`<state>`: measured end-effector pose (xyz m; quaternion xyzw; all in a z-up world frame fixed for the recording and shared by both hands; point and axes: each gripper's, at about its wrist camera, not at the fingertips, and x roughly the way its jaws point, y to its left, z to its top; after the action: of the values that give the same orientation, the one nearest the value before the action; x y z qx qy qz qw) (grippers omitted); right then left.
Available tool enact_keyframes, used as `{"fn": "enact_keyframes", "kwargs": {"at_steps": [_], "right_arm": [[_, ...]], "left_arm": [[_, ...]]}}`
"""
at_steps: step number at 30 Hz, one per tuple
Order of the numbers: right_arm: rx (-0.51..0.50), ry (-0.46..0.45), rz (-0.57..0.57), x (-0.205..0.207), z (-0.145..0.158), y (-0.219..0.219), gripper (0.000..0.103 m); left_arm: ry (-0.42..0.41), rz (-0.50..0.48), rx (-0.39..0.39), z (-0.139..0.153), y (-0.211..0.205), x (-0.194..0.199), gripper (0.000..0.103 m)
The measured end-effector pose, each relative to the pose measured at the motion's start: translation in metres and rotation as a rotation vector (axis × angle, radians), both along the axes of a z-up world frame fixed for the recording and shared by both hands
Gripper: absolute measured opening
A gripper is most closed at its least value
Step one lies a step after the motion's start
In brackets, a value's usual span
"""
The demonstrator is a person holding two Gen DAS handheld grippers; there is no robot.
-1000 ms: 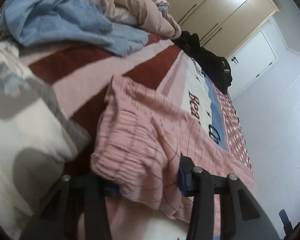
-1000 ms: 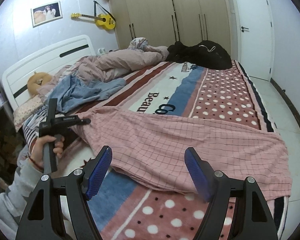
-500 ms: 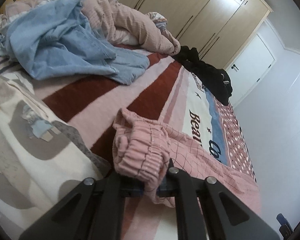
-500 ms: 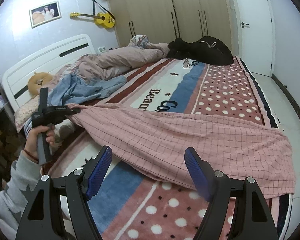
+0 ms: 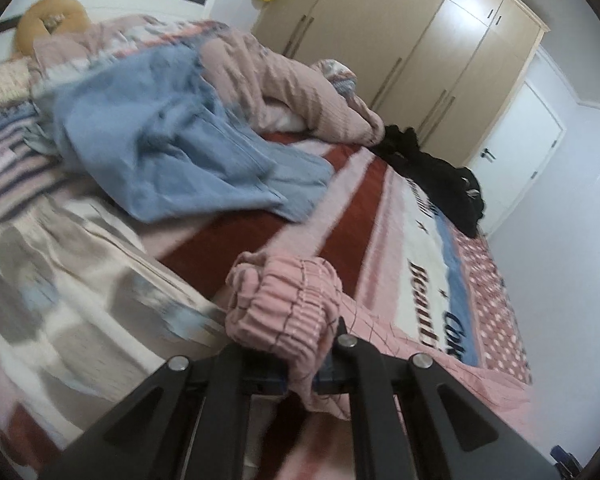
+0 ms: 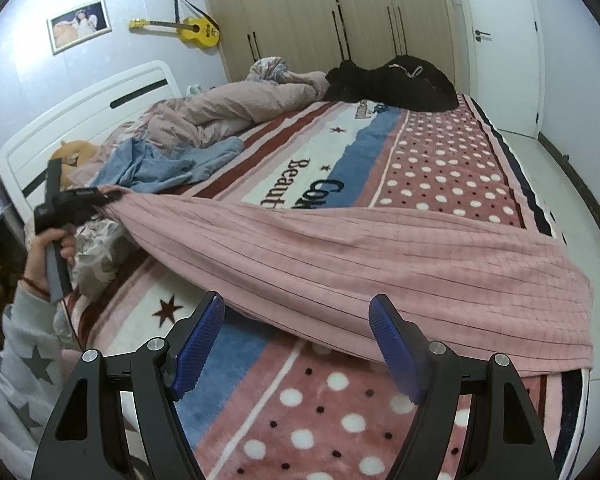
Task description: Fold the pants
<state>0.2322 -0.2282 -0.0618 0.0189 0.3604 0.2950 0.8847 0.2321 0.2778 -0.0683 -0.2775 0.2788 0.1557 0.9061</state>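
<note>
The left gripper clamps the waistband of the pink pants, which stretch across the bed. The right gripper hovers open at six o'clock. Likely next: carry the waistband toward three o'clock.

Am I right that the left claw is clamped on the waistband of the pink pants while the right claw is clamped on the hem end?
Not quite. The left claw is shut on the waistband of the pants, but the right claw is open and holds nothing; its blue pads stand apart over the blanket, short of the pants. The right wrist view shows it.
</note>
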Motion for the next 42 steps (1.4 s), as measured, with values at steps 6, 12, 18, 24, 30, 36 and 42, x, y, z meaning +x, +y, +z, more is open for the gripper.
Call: {"fn": "enact_keyframes", "kwargs": {"at_steps": [6, 12, 18, 24, 30, 36, 42], "right_arm": [[0.01, 0.041, -0.021, 0.002, -0.009, -0.007, 0.071], [-0.002, 0.055, -0.032, 0.001, -0.012, -0.006, 0.071], [-0.01, 0.053, -0.024, -0.001, -0.013, 0.002, 0.071], [0.0, 0.044, -0.011, -0.001, -0.011, 0.008, 0.071], [0.023, 0.04, -0.013, -0.003, -0.011, 0.005, 0.071], [0.016, 0.04, -0.014, -0.007, -0.013, -0.001, 0.071], [0.035, 0.049, -0.034, -0.008, -0.016, -0.015, 0.071]], "left_arm": [[0.028, 0.108, 0.074, 0.011, 0.041, -0.02, 0.005], [0.06, 0.165, 0.117, 0.012, 0.075, -0.037, 0.005], [0.041, 0.138, 0.132, 0.022, 0.069, -0.04, 0.005], [-0.026, 0.015, 0.172, 0.051, 0.021, -0.034, 0.005], [-0.081, -0.155, 0.258, 0.078, -0.057, -0.016, 0.005], [-0.084, -0.358, 0.304, 0.071, -0.148, 0.016, 0.004], [-0.067, -0.55, 0.329, 0.043, -0.234, 0.037, 0.004]]}}
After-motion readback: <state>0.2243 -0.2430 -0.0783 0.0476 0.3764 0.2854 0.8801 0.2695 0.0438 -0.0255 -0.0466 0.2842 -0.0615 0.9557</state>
